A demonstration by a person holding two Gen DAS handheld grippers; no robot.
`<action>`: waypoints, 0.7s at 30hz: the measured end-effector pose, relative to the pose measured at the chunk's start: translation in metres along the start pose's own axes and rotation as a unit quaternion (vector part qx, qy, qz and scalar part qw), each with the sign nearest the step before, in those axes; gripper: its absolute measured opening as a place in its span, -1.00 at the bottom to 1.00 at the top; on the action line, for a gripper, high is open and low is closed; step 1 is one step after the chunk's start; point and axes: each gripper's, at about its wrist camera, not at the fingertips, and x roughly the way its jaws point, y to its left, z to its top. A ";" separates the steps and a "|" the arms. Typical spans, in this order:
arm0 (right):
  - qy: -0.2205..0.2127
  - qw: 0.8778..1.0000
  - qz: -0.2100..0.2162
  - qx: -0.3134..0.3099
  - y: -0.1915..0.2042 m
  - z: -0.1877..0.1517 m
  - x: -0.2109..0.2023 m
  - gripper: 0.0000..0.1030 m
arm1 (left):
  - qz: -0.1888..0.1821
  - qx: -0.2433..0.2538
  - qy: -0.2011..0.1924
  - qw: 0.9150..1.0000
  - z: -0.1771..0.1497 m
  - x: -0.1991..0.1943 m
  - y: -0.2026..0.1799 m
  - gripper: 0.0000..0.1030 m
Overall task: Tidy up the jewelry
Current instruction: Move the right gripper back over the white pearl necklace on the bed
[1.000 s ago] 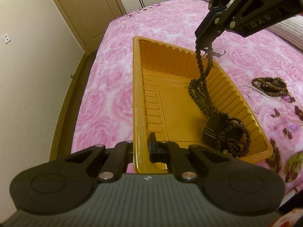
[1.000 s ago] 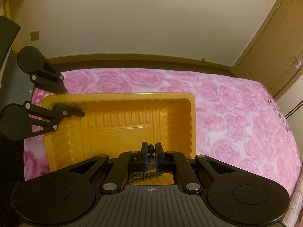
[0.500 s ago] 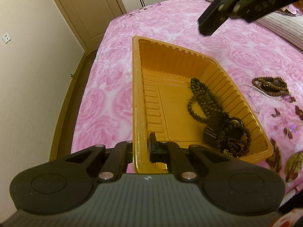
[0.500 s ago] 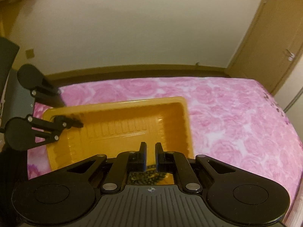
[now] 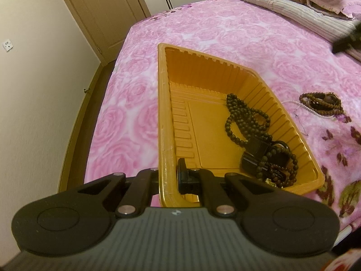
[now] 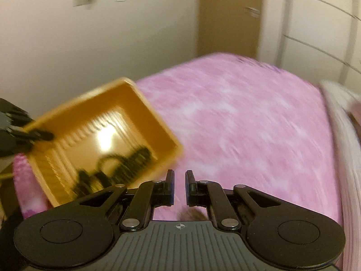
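An orange plastic tray (image 5: 163,113) lies on the pink rose bedspread (image 5: 225,36). My left gripper (image 5: 168,172) is shut on its near left rim. Inside the tray, on the right, lie a strand of dark wooden beads (image 5: 246,119) and a black box-like piece (image 5: 259,155) wrapped in more beads. In the blurred right wrist view my right gripper (image 6: 179,176) hangs over bare bedspread right of the tray (image 6: 135,90), jaws nearly together and nothing between them. Its dark tip (image 5: 347,41) shows at the right edge of the left wrist view.
Another bunch of brown beads (image 5: 322,103) and a thin pearl strand (image 5: 291,102) lie on the bed right of the tray. Striped bedding and pillows (image 5: 304,2) sit at the far end. A wall and a wooden door (image 5: 101,6) stand left of the bed.
The bead strand that hung from my right gripper now lies in the tray. The right gripper has swung away to the right and rolled. The left gripper has held still on the rim.
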 end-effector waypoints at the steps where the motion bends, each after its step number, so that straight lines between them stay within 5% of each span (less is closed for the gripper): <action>1: 0.005 1.000 -0.012 0.013 -0.006 -0.012 -0.002 -0.84 | 0.000 0.001 0.000 1.000 0.000 0.000 0.000 -0.93; 10: 0.040 0.994 -0.058 0.087 -0.022 -0.093 -0.002 -0.79 | 0.002 0.002 0.000 1.000 0.001 -0.001 -0.001 -0.93; 21: 0.026 0.994 -0.015 0.103 0.011 -0.100 0.029 -0.41 | 0.003 0.002 0.002 1.000 0.001 -0.001 0.001 -0.93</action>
